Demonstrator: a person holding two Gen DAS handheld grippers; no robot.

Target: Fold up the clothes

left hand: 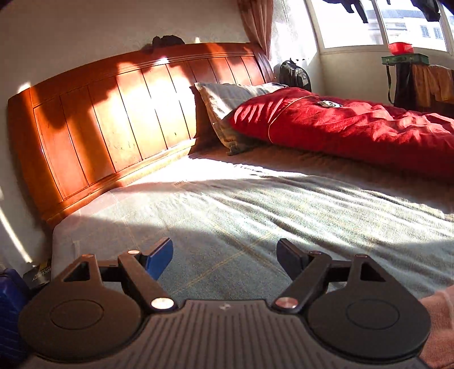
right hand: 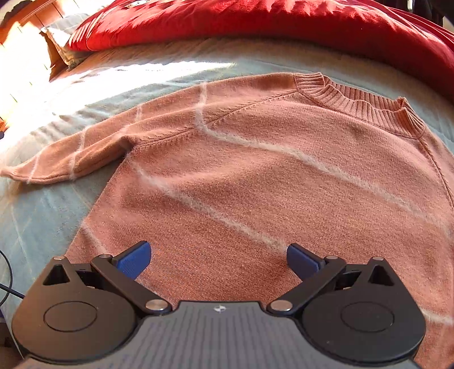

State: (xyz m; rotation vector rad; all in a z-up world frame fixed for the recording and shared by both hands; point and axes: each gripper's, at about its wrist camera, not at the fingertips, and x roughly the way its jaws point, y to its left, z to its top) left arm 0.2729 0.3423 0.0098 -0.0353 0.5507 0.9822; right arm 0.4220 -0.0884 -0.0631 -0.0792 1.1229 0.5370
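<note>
A pink knitted sweater [right hand: 255, 176] lies spread flat on a bed, front side up, with thin pale fuzzy stripes crossing it. It sits directly under and ahead of the right claw [right hand: 218, 259], whose two blue-padded fingers stand wide apart just above the knit, gripping nothing. Its ribbed collar [right hand: 360, 105] is far ahead of this claw and to the right. One sleeve [right hand: 71, 159] stretches out ahead and to the left, its cuff resting on the pale checked bedsheet [right hand: 37, 227]. Laid out flat like this, the garment looks ready for a first fold, and the sleeve is probably the part to bring in over the body. The right claw points steeply down at the lower body of the sweater, likely so it can come down on an edge.

The left claw [left hand: 224, 258] is also wide open and empty, hovering over bare bedsheet [left hand: 255, 204]. Only a small corner of the sweater [left hand: 439, 326] shows in the left wrist view, low and to the right of this claw, so this hand is off to the side of the garment. A wooden headboard [left hand: 113, 127] rises ahead and to its left. A red quilt [left hand: 354, 127] lies bunched ahead and to the right, against a grey pillow [left hand: 227, 105]. The quilt stays beyond the sweater, leaving the near sheet free as a folding surface. Strong sunlight from a window [left hand: 354, 22] streaks the bed.
</note>
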